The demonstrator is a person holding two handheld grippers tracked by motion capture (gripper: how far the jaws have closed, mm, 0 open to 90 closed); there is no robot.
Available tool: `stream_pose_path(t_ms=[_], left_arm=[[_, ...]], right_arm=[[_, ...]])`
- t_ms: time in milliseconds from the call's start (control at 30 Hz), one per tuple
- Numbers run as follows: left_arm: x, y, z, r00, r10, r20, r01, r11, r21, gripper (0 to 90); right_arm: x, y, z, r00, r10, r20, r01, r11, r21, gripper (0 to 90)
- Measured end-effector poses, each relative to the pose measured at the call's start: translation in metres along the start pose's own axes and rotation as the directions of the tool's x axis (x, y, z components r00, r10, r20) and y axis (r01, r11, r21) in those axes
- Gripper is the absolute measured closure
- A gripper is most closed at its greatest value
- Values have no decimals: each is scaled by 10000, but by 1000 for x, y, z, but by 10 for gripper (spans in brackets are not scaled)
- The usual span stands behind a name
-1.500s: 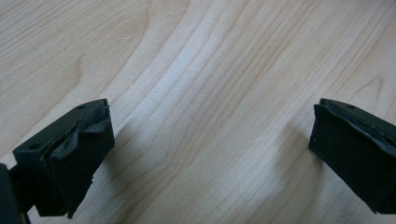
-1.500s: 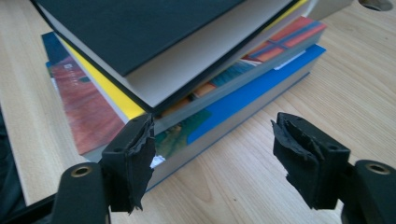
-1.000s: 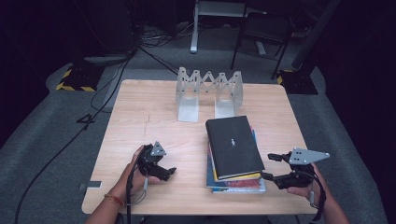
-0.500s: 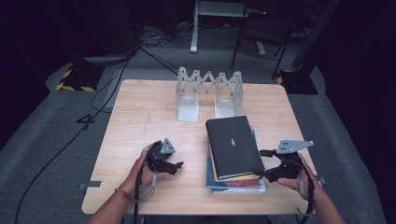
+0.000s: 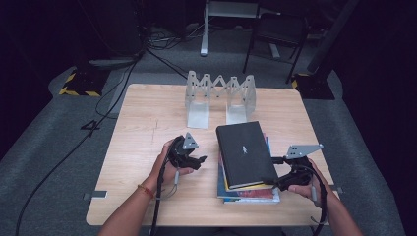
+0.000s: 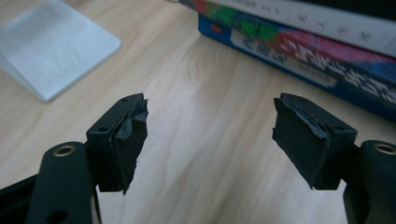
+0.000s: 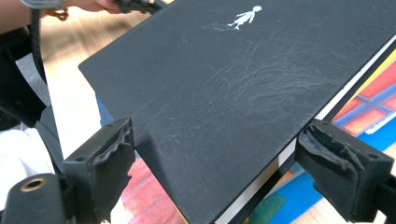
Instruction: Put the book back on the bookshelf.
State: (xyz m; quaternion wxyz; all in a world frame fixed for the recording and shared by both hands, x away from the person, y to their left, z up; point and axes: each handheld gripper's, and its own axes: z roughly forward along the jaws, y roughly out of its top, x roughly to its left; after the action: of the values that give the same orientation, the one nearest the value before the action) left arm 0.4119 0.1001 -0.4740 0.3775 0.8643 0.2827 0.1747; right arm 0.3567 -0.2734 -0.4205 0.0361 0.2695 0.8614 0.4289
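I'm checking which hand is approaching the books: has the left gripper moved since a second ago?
Yes. The left gripper has moved right and slightly away, toward the stack of books, judged against the accordion rack.

**Three cameras, one stack of books**

The high view looks forward and down over the whole table (image 5: 147,113). Both gripper views sit low and close, facing the book stack (image 5: 248,189) (image 6: 299,46) (image 7: 224,93), centre-right in the high view.

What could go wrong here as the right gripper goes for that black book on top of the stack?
The right gripper is open around just the near corner of the black book, so a grip there may let it tilt or slip. That book sits skewed on the colourful books, which could be dragged along.
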Motion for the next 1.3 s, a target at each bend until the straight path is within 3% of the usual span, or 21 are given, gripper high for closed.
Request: stream_pose_path(t_ms=[67, 133, 167, 300, 400, 467, 667, 800, 1000, 1067, 1200, 1300], left_arm=[[3, 7, 6, 9999, -127, 80, 126, 9999, 76, 262], [6, 12, 10, 9999, -156, -2, 156, 9997, -165, 272], [8, 16, 14, 9995, -282, 149, 284, 9994, -178, 276], [10, 25, 24, 9996, -262, 85, 265, 9991, -338, 281], [12, 30, 30, 9995, -320, 51, 322, 9984, -458, 278], [12, 32, 32, 9995, -288, -92, 282, 9980, -570, 288], [14, 30, 38, 9999, -151, -5, 150, 9989, -441, 353], [17, 29, 42, 9991, -432, -47, 430, 9981, -430, 364], [28, 30, 48, 9970, -770, 7, 769, 9955, -561, 375], [30, 32, 49, 9981, -608, -139, 600, 9968, -521, 390], [32, 36, 50, 9988, -494, -41, 491, 9975, -502, 403], [30, 38, 51, 9976, -646, 245, 665, 9940, -866, 503]], right_arm=[[2, 1, 1, 10000, 82, 27, -82, 10000, 13, 134], [2, 4, 1, 9997, 239, -11, -239, 9997, -33, 141], [3, 5, 0, 9995, 306, -17, -306, 9995, -50, 144], [3, 12, -3, 9984, 557, -40, -558, 9975, -429, 195], [2, 15, 1, 9974, 713, 62, -711, 9968, -378, 203], [0, 18, 4, 9973, 730, 114, -726, 9968, -340, 206], [-2, 21, 10, 9969, 727, 316, -711, 9963, -481, 220], [-4, 24, 13, 9970, 733, 259, -720, 9962, -481, 253], [-8, 24, 12, 9979, 639, 74, -634, 9964, -565, 306], [-8, 23, 11, 9987, 504, 23, -501, 9959, -755, 319], [-5, 22, 8, 9999, 123, 116, -110, 9942, -1072, 328], [-5, 21, 7, 9998, -52, 195, 75, 9931, -1172, 337]])
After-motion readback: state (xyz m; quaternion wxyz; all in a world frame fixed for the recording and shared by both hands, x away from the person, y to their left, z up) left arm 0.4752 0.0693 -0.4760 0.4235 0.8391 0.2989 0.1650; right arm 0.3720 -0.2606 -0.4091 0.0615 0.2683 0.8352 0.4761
